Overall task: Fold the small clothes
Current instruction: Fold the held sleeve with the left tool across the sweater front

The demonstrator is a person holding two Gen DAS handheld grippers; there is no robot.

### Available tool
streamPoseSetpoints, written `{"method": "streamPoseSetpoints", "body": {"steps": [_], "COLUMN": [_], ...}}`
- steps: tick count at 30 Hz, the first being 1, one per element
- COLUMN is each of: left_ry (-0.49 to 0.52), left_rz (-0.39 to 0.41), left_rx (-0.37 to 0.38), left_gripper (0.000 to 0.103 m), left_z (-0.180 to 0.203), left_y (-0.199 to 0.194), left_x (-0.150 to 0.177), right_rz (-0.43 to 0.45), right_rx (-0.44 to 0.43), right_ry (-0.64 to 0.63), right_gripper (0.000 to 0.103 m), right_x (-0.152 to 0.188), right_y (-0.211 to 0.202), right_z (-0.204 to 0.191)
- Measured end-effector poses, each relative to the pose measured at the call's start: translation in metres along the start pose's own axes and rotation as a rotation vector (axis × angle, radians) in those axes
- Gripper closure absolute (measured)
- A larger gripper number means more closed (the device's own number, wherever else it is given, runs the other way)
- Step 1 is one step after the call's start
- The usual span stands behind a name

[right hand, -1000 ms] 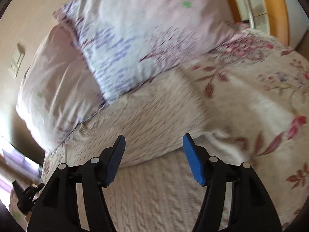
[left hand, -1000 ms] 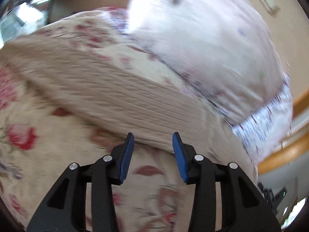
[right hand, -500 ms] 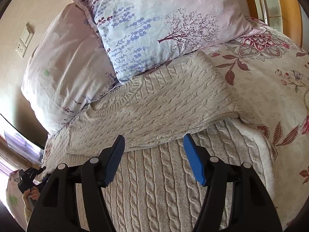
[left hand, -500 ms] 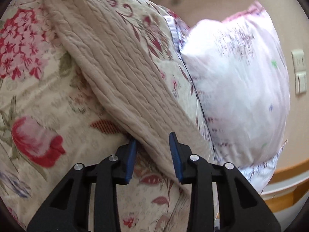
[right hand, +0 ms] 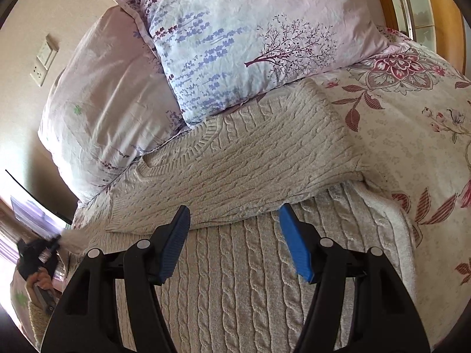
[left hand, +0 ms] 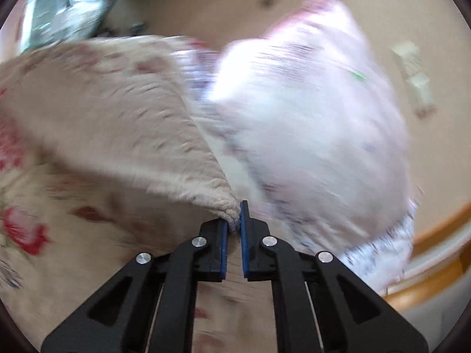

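Floral bedspread (right hand: 412, 135), sweater (left hand: 228, 210) pinched in left gripper (left hand: 234, 220)

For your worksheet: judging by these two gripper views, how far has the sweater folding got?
Partly done. One sleeve already lies folded across the cream cable-knit sweater on the floral bedspread. In hand: the left gripper is shut on a sweater edge. The right gripper hovers open. Left: the remaining folds.
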State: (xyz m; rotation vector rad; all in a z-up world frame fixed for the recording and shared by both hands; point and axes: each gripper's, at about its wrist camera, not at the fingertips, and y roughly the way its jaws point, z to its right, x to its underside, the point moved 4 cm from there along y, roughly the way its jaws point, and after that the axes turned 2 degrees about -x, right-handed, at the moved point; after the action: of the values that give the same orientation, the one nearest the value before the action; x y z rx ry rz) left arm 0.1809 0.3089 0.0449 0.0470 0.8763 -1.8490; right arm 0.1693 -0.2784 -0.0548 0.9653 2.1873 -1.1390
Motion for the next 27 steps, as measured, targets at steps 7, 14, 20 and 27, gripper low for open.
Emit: {"method": "streamPoseSetpoints", "body": {"steps": [7,14,20,27], "left_ry": [0.225,0.204,0.073,-0.173], "left_rz": [-0.120,-0.370,-0.348,-0.224], "left_rx": [0.254,0.208,0.164,0.088], "left_gripper": [0.096,0.095,0.068,0.071], "left_z": [0.110,0.103,0.076,0.020], "left_y": [0.039,0.108,0.099,0.082], "left_x": [0.077,0.166,0.145,0.078], "right_rz": [-0.005,-0.015,-0.020,-0.032], "right_rx": [-0.004,0.008,0.004,-0.015], "right_ry": [0.008,0.014,0.016,0.006], "right_gripper": [0.038,0.038,0.038,0.038], "right_x": [0.002,0.007,0.006,0.009], "right_y": [-0.001,-0.002,-0.001,0.001], "right_z": [0.004,0.010,0.012,0.010]}}
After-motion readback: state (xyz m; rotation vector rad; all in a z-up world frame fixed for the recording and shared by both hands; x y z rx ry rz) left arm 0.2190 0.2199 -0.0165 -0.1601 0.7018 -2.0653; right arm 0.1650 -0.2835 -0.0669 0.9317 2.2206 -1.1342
